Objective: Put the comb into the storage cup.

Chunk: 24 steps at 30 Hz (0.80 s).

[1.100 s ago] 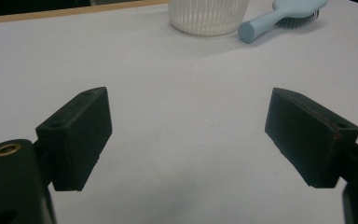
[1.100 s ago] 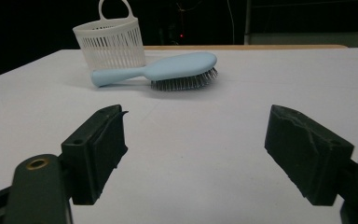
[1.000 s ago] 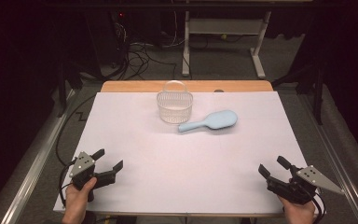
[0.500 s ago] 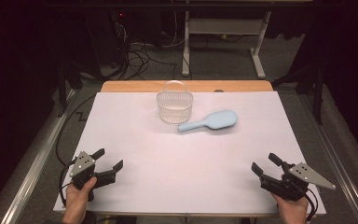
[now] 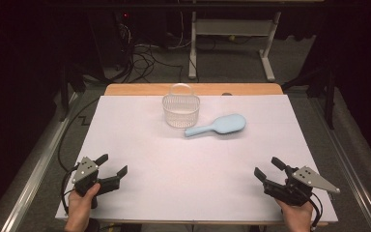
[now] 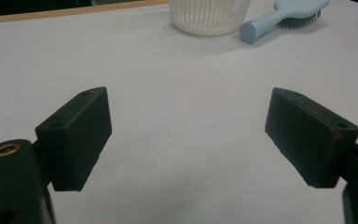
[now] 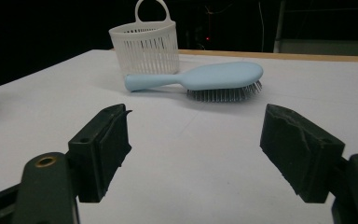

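We see a white table [image 5: 140, 145] with a wooden far edge [image 5: 140, 89] at frame centre. Across the top, tangled cables [image 5: 142, 53] and a grey desk frame [image 5: 232, 36] stand on the floor.

White table [image 5: 140, 193]: basket [image 5: 180, 110], probably hairbrush [image 5: 217, 125]

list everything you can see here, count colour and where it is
basket: 1, white slatted plastic with a loop handle, upright at the far middle of the table
hairbrush: 1, light blue, bristles down, just right of the basket, handle end pointing toward it
table: 1, white top with a wooden strip along the far edge
cables: several, dark, on the floor beyond the table
desk frame: 1, pale grey, on the floor behind the table
left tongs: 1, black with a grey plate, near left corner, jaws apart and empty
right tongs: 1, black with a grey plate, near right corner, jaws apart and empty
hands: 2, at the near edge, one holding each tongs
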Each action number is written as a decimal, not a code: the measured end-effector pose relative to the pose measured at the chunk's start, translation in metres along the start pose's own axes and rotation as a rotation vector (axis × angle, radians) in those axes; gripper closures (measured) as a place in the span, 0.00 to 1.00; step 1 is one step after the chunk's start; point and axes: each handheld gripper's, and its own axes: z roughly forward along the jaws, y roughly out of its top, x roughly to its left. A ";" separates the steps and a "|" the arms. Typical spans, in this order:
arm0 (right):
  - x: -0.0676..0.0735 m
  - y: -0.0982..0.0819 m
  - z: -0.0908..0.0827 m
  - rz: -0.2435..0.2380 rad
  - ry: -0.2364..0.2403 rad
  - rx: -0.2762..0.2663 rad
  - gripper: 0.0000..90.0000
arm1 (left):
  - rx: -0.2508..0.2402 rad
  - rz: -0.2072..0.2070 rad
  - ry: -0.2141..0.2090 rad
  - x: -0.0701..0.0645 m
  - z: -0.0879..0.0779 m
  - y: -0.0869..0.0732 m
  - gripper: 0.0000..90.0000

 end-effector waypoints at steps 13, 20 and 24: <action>0.008 0.003 0.009 -0.004 0.023 -0.012 0.27 | 0.002 -0.006 -0.002 0.000 0.001 0.000 0.17; 0.012 0.005 0.015 -0.001 0.037 -0.012 0.27 | 0.004 -0.007 -0.004 0.001 0.002 0.000 0.17; 0.014 0.006 0.019 0.001 0.047 -0.014 0.27 | 0.004 -0.008 -0.005 0.001 0.002 0.000 0.17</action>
